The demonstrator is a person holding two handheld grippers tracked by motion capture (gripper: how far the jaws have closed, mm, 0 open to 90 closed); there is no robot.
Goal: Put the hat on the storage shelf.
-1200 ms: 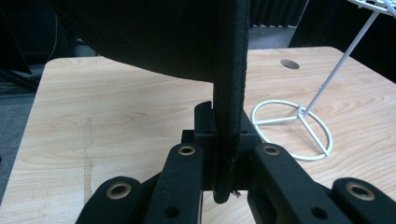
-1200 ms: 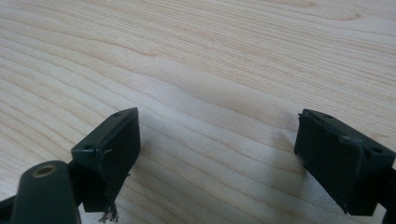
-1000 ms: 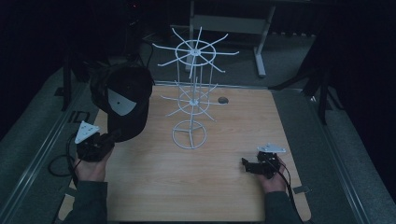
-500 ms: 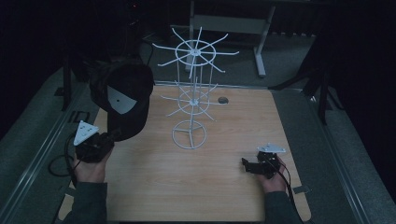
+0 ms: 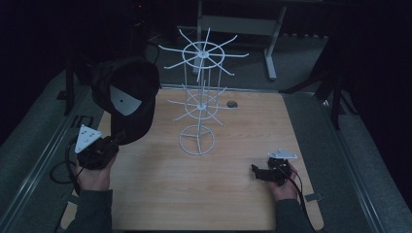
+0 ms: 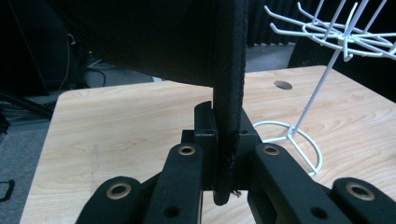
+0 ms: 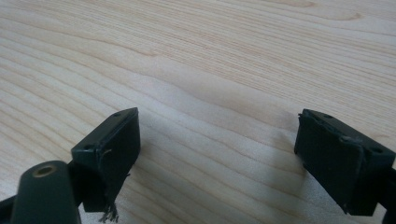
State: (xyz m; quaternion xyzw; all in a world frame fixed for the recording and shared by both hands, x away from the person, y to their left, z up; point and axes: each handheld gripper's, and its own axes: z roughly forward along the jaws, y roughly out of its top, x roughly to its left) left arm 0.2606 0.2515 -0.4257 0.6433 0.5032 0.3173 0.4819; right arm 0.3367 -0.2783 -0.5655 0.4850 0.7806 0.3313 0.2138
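Cap (image 5: 127, 99): black, held aloft above the left gripper (image 5: 104, 145), which is clamped on its brim edge; position unchanged over the last second. White wire rack (image 5: 200, 97): to that gripper's right, hooks bare. Right gripper (image 5: 257, 172): jaws apart, resting idle on worktop (image 5: 228, 194). Hanging judged not yet begun.

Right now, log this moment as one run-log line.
left gripper: shut on black cap brim | right gripper: open over table | white wire rack: upright, hooks bare
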